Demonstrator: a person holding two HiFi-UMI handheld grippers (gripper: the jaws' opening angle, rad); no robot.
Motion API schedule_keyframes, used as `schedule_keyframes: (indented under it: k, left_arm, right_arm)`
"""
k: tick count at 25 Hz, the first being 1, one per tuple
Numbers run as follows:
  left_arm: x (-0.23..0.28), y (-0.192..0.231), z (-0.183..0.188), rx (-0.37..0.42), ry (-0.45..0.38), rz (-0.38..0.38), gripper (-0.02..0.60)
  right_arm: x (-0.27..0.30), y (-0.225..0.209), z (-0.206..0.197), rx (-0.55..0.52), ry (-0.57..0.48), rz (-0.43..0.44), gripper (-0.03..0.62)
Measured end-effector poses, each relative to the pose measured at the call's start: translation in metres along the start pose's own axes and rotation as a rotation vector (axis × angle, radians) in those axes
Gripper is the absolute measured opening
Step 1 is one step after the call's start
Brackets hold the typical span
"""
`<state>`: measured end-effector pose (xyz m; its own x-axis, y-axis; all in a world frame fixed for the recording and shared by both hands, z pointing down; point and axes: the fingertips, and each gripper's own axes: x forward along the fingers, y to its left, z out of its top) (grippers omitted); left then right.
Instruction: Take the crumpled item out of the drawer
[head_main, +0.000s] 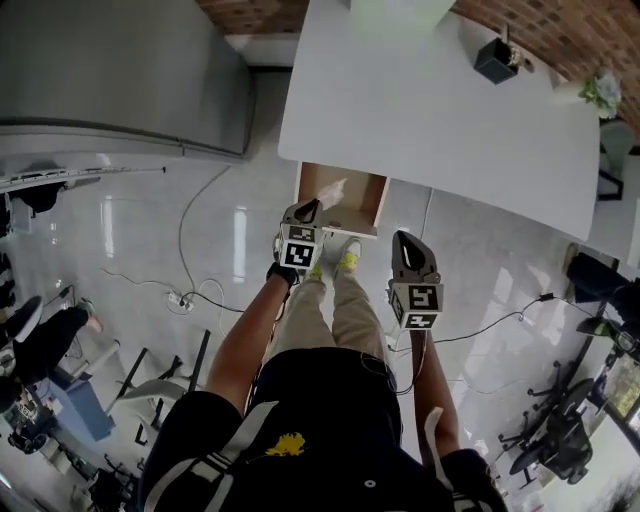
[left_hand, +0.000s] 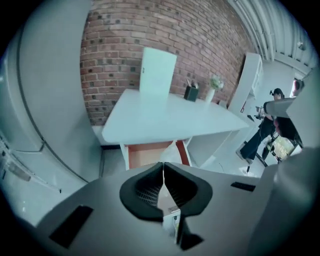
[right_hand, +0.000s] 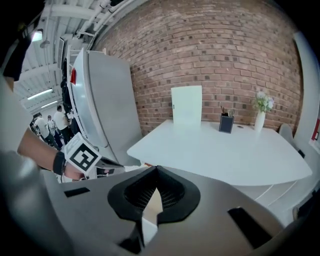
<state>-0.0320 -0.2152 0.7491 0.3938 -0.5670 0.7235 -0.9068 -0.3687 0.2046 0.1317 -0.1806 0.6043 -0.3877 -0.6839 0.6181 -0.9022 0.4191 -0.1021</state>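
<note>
An open drawer (head_main: 377, 205) with an orange-brown inside sticks out from under the white table (head_main: 430, 100). In it lies a white crumpled item (head_main: 333, 190), which the left gripper view shows toward the drawer's (left_hand: 145, 155) right side (left_hand: 176, 149). My left gripper (head_main: 305, 209) hovers over the drawer's front edge, just short of the item, its jaws shut tip to tip (left_hand: 163, 165) with nothing between them. My right gripper (head_main: 403, 240) hangs right of the drawer, clear of it, and its jaws are also shut and empty (right_hand: 156, 170).
On the table stand a black pen holder (head_main: 497, 60), a vase of flowers (head_main: 600, 92) and an upright white board (left_hand: 157, 72). A big grey cabinet (head_main: 120, 70) stands at the left. Cables (head_main: 190, 295) run across the floor. Office chairs (head_main: 560, 440) are at the lower right.
</note>
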Motion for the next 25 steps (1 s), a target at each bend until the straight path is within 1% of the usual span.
schedule_keyframes:
  k: [2, 5, 7, 9, 12, 14, 16, 18, 20, 22, 25]
  left_arm:
    - [-0.035, 0.0, 0.038, 0.0, -0.057, 0.016, 0.025]
    - [-0.08, 0.006, 0.095, 0.027, -0.16, 0.042, 0.025]
    - [-0.11, 0.012, 0.145, 0.034, -0.245, 0.075, 0.025]
    - [-0.142, 0.01, 0.194, 0.039, -0.337, 0.1, 0.025]
    - [-0.188, -0.005, 0.258, 0.083, -0.47, 0.09, 0.025]
    - [-0.217, -0.014, 0.299, 0.132, -0.551, 0.079, 0.025]
    - [-0.24, -0.024, 0.334, 0.165, -0.62, 0.072, 0.025]
    - [-0.255, -0.035, 0.36, 0.173, -0.664, 0.072, 0.025]
    - [-0.268, -0.048, 0.378, 0.174, -0.697, 0.068, 0.025]
    - [-0.281, -0.06, 0.39, 0.188, -0.736, 0.059, 0.025]
    - [-0.298, -0.07, 0.4, 0.217, -0.781, 0.047, 0.025]
  right_arm:
    - [-0.01, 0.001, 0.025, -0.011, -0.026, 0.003, 0.026]
    - [-0.028, 0.005, 0.068, -0.03, -0.082, 0.009, 0.026]
    - [-0.037, 0.008, 0.103, -0.008, -0.134, 0.038, 0.026]
    - [-0.051, 0.011, 0.131, 0.034, -0.185, 0.069, 0.026]
    - [-0.077, 0.01, 0.167, 0.055, -0.266, 0.061, 0.026]
    - [-0.092, 0.009, 0.198, 0.056, -0.332, 0.039, 0.026]
    - [-0.108, 0.003, 0.227, 0.042, -0.395, 0.011, 0.026]
    - [-0.122, -0.009, 0.247, 0.035, -0.443, -0.006, 0.026]
    - [-0.136, -0.017, 0.259, 0.046, -0.472, 0.002, 0.026]
    - [-0.148, -0.021, 0.268, 0.052, -0.495, 0.01, 0.026]
    - [-0.16, -0.02, 0.276, 0.04, -0.517, -0.003, 0.025]
